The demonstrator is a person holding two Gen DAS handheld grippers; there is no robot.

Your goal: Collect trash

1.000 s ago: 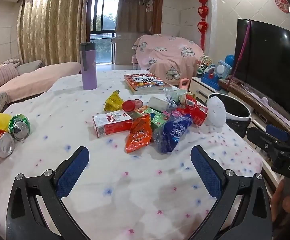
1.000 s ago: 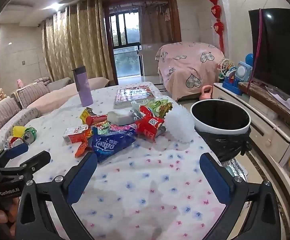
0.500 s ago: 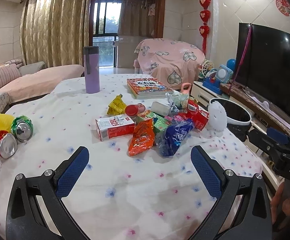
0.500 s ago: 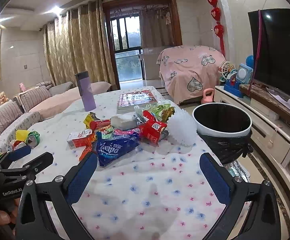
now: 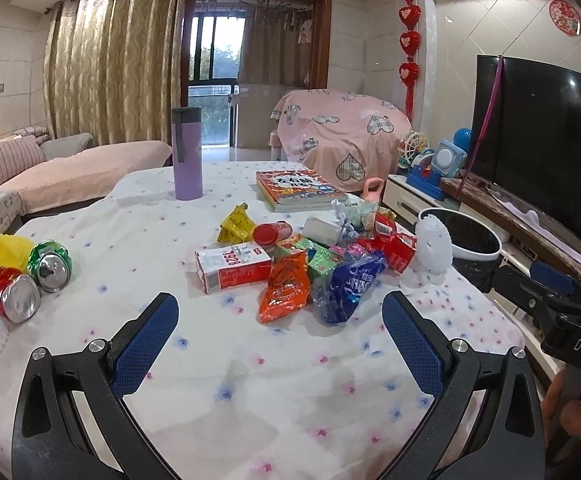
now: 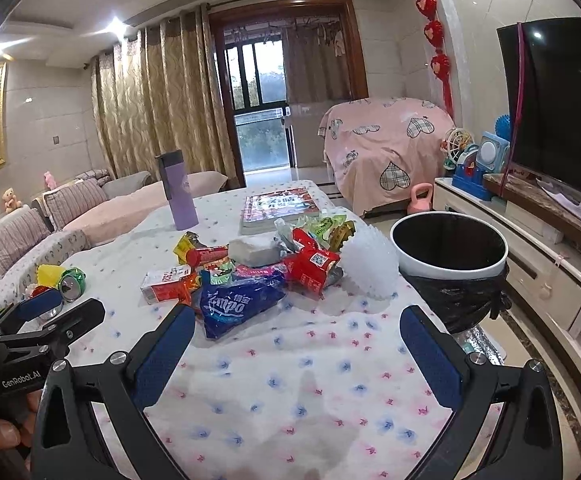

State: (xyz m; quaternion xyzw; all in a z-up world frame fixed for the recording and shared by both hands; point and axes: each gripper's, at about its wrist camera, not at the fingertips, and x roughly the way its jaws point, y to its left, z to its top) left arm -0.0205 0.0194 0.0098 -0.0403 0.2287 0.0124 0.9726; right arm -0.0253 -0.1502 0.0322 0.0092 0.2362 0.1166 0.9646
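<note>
A pile of trash lies mid-table: an orange snack bag (image 5: 286, 286), a blue Tempo wrapper (image 5: 348, 286) (image 6: 236, 302), a red-and-white carton (image 5: 232, 266) (image 6: 162, 280), a red wrapper (image 6: 310, 266) and a white foam net (image 5: 434, 246) (image 6: 366, 266). Crushed cans (image 5: 30, 280) lie at the table's left. A white bin with a black liner (image 6: 448, 250) (image 5: 474, 242) stands off the table's right edge. My left gripper (image 5: 278, 340) is open and empty, above the cloth before the pile. My right gripper (image 6: 296, 350) is open and empty, near the Tempo wrapper.
A purple tumbler (image 5: 187, 154) and a book (image 5: 296, 186) stand at the far side of the table. A TV (image 6: 562, 108) and a low cabinet (image 6: 530, 248) are at the right, a sofa (image 5: 62, 172) at the left. The cloth (image 5: 250, 380) is white with small flowers.
Both grippers have tilted up and drawn back slightly, so the pile sits a little lower and farther in both views. Both stay open. Nothing on the table has moved.
</note>
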